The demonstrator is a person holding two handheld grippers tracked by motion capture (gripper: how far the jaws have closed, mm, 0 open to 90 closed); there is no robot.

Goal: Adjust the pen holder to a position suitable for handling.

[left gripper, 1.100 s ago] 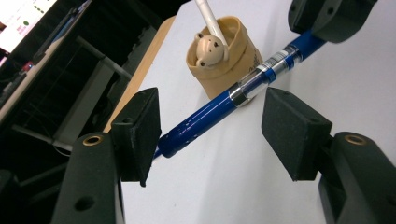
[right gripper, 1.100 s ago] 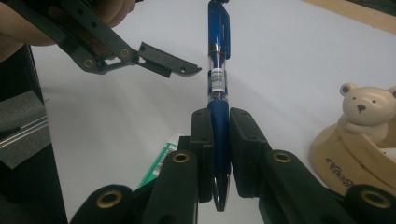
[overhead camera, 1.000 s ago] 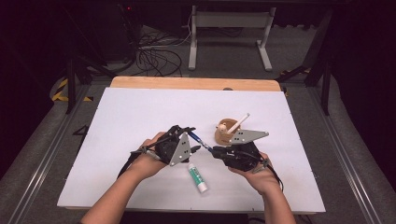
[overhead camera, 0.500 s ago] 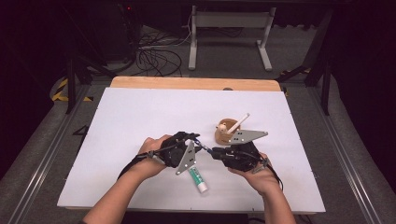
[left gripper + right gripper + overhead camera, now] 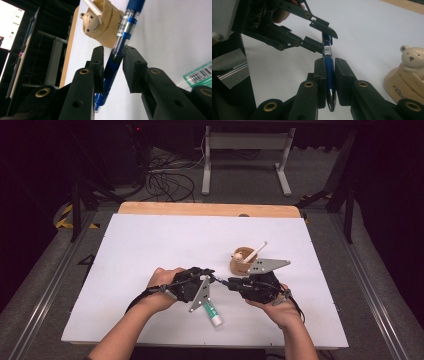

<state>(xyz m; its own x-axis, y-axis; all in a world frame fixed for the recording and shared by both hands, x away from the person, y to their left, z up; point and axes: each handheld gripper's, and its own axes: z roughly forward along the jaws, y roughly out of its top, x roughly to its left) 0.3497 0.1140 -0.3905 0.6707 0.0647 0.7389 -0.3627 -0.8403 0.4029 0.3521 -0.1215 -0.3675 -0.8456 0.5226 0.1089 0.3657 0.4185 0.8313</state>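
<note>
A blue pen (image 5: 328, 62) runs between the two grippers above the white table (image 5: 150, 245). My right gripper (image 5: 329, 72) is shut on the pen's tip half, and its metal point shows below the jaws. My left gripper (image 5: 113, 62) is open, with its jaws on either side of the pen's (image 5: 125, 30) other half: one jaw touches it and the other stands a sliver off. In the high view the left gripper (image 5: 216, 279) and right gripper (image 5: 231, 282) meet nose to nose at the table's front middle. The left gripper (image 5: 324, 40) also shows straddling the pen's far end.
A tan bear-shaped holder (image 5: 243, 262) with a white stick (image 5: 256, 251) in it stands just behind the right hand. A white and green tube (image 5: 213, 312) lies on the table under the left gripper. Bare white surface spreads to the left and back.
My left gripper has moved right, toward the right gripper, and its jaws now straddle the pen. The right gripper has stayed nearly still with the pen.
</note>
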